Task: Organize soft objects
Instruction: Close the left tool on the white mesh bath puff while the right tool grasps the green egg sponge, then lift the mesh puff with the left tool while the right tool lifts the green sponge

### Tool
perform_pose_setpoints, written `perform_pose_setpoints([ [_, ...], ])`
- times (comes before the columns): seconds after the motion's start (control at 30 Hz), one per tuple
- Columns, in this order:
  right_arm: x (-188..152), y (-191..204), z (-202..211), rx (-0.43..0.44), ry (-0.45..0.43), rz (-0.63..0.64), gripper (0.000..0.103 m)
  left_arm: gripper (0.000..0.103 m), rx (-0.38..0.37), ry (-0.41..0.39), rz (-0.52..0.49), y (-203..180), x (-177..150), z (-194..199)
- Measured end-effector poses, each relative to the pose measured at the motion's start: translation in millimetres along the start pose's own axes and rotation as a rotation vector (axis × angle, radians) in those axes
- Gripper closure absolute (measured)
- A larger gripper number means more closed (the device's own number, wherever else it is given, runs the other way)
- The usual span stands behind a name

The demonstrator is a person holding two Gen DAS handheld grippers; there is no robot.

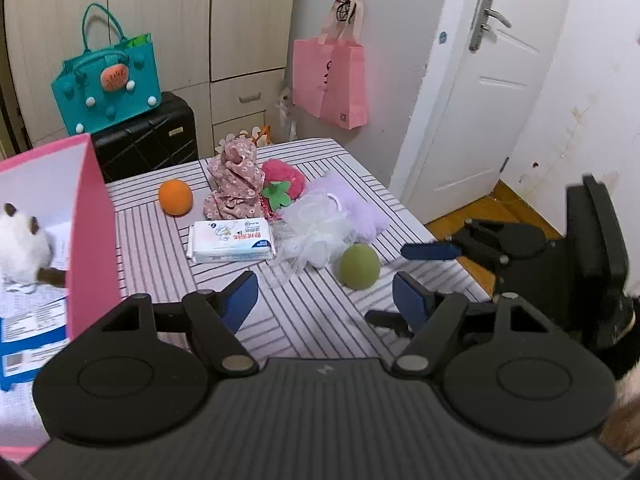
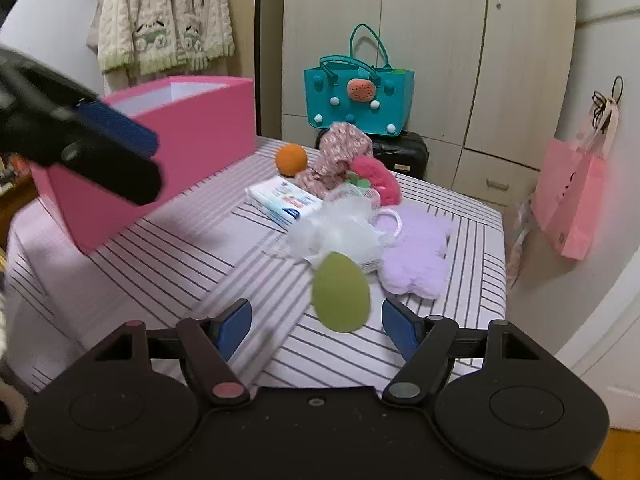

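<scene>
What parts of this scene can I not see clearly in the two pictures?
- Inside of the pink box: the right wrist view shows only its outer walls; in the left wrist view the frame edge cuts it off.
- White plush toy in the box: cut by the left edge.
- Wipes pack print: too small to read.
- Floral cloth: crumpled, what it is cannot be told.
- Left gripper: blurred in the right wrist view.

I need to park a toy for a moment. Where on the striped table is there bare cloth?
Bare cloth lies between the pink box and the wipes pack, running to the near edge left of the green sponge. The far middle is crowded: orange ball, floral cloth, white mesh puff, purple plush.
</scene>
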State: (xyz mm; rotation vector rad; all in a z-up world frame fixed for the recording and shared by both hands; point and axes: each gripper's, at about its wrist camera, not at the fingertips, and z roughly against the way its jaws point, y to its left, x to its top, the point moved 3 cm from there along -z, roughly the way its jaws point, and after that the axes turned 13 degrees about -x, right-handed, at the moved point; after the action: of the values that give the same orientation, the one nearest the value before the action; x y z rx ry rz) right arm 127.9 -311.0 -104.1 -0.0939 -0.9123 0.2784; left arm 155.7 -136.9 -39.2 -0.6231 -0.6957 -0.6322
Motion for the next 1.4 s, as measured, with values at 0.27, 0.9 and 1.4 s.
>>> perform_pose_setpoints([
  [0.27, -8.2, -6.0, -26.4, -0.035, -0.004, -0.011, 0.026, 0.038, 0.043, -0.034, -0.001, 12.8, 5.9, -44.0],
  [0.9, -8.8, -9.7, -45.8, 0.009, 0.003, -0.04, 0.059, 0.041, 0.058, 0.005, 0.026, 25.2, 20.0, -117.9],
  [1.4, -11.5, -10.7, -42.4, -0.011, 0.012, -0.071, 0.06, 0.065, 0.07, 0.007, 0.073, 33.0, 10.5, -129.2],
])
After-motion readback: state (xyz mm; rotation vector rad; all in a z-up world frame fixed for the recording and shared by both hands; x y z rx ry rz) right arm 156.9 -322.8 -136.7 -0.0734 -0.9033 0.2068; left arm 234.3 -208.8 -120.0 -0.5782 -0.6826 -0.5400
